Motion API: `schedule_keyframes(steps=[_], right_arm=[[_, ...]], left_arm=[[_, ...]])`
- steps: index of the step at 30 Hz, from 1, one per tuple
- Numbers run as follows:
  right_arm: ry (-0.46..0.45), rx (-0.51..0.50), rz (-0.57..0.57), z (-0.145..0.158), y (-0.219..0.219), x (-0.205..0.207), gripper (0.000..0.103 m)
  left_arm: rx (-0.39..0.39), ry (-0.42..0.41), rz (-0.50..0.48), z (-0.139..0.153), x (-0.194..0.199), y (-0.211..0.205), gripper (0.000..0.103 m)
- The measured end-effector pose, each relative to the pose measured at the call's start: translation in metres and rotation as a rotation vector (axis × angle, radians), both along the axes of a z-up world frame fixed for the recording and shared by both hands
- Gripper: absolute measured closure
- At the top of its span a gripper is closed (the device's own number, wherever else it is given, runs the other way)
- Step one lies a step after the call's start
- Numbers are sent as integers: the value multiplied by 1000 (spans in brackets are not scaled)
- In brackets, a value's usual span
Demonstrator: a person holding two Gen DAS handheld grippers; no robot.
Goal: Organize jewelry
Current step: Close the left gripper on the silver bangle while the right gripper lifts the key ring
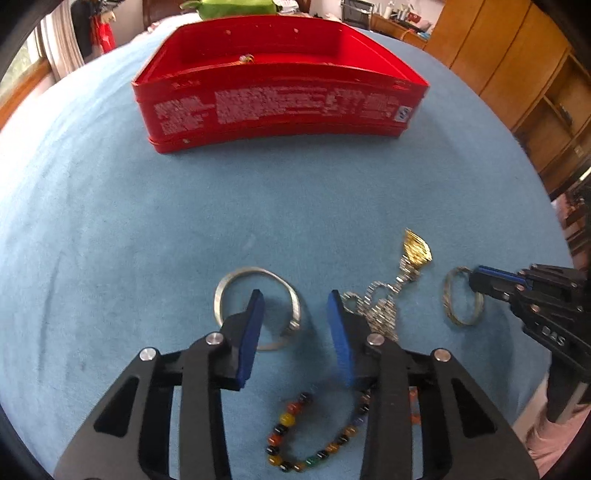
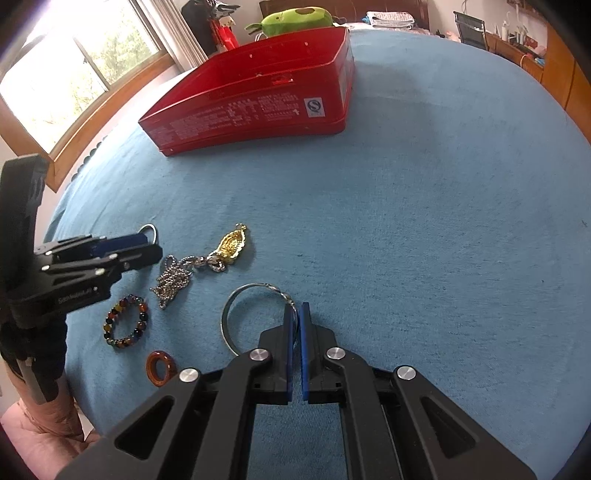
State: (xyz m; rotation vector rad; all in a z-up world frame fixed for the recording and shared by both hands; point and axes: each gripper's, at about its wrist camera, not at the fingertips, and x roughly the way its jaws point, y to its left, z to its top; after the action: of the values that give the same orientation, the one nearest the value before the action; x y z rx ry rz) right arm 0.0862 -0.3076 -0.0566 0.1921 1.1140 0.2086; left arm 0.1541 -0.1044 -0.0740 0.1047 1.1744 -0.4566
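Note:
My left gripper is open, its jaws straddling one side of a silver bangle lying on the blue cloth. My right gripper is shut on the rim of a second silver ring bangle, also seen in the left wrist view. A silver chain with a gold pendant lies between the two bangles; it also shows in the right wrist view. A multicoloured bead bracelet lies under my left gripper. A red open box stands farther back with a small item inside.
A brown ring lies near the bead bracelet. A green plush toy sits behind the red box. Wooden cabinets stand to the right, a window to the left.

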Motion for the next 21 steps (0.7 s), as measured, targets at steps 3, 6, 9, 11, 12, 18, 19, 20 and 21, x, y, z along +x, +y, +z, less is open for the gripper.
schedule_keyframes(steps=[3,6,9,11,12,18,19,20,21], right_arm=[[2,-4,0,-1,0,1,100],[3,-1,-4,-1,0,2,100],[3,-1,-10,0,-1,1,100],[5,10,-11,1,-1,0,100],[3,13,-11,2,-1,-1,100],[-37,3,-5,18,0,-4,100],[-45,0,-4,21,0,-5,100],[-49,-2,-3,23,1,-5,100],[-54,-4,-1,26,1,-5,100]], left_arm=[[3,12,11,-2,-1,1,89],[-8,10,26,-4,2,6,97],[-14,2,32,-3,0,7,98],[-18,-7,45,0,-1,10,98],[-18,-16,51,2,-3,13,99],[-43,-59,90,20,-9,28,99],[-42,-70,98,23,-10,31,99],[-38,-83,105,27,-11,33,99],[-35,-93,112,30,-12,34,99]])
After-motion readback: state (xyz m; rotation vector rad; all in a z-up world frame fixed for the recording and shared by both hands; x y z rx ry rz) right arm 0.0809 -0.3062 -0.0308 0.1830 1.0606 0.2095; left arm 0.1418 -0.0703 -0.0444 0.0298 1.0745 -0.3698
